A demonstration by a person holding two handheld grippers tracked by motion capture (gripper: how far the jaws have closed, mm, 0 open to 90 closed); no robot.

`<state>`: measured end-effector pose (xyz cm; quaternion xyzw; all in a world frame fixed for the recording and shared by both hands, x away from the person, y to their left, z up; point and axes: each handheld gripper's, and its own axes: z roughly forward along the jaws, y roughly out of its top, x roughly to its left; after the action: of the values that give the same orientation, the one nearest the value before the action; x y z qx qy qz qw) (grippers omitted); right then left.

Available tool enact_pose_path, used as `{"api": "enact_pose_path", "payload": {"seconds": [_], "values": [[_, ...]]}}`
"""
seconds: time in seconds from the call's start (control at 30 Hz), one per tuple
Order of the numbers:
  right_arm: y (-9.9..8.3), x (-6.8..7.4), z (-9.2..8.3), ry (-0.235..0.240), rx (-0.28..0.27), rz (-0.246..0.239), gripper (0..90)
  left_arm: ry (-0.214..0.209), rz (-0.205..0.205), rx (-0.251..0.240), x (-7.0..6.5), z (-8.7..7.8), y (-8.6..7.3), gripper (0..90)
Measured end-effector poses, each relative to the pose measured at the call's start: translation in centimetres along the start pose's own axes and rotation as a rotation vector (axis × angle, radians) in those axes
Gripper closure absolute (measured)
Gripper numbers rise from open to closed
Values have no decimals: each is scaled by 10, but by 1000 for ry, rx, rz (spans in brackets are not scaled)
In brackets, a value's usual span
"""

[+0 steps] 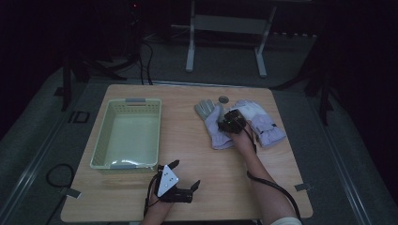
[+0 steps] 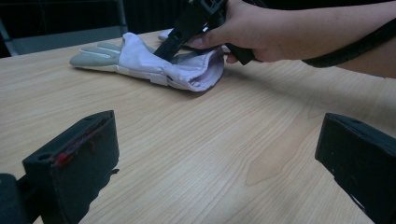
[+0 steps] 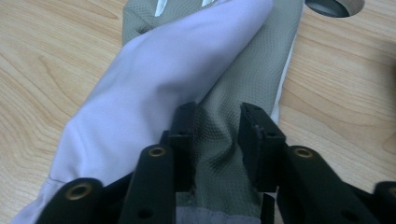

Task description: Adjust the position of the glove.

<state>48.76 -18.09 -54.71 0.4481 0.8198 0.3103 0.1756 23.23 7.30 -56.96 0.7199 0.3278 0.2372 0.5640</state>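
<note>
Basket [image 1: 126,133] is being shown at the worktop's [image 1: 197,187] left in the high view, with the left gripper [image 1: 185,176] being held released beside it. Rightward, glove [image 3: 196,84] fabric is being pinched by the right gripper [image 3: 217,135], fingers clenching; the second glove [image 1: 263,122] is being partly hidden.

Glove [image 1: 217,127]: under right tool [image 1: 231,121], on bench [image 1: 197,154]
Second glove [image 1: 263,123]: just right of it
Basket [image 1: 127,133]: far left, beyond left tool [image 1: 184,176]

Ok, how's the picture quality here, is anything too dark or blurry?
High view: dim and murky, floor nearly black, yet the basket and gloves read. Left gripper view: well lit, its near jaws soft. Right gripper view: bright, glove weave sharp, fabric bunched between the right gripper pads.
</note>
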Motion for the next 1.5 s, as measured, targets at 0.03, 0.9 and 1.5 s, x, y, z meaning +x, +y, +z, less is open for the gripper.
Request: {"api": "enact_pose_path", "payload": {"seconds": [0.03,0.9,1.5], "values": [[0,0,0,2,-2,1,709,0,0,0,0,0,0,0],[-8,50,-80,-7,-167,223,871,-2,-2,-3,0,0,0,0],[-54,83,-101,20,-171,317,867,-1,9,-1,0,0,0,0]]}}
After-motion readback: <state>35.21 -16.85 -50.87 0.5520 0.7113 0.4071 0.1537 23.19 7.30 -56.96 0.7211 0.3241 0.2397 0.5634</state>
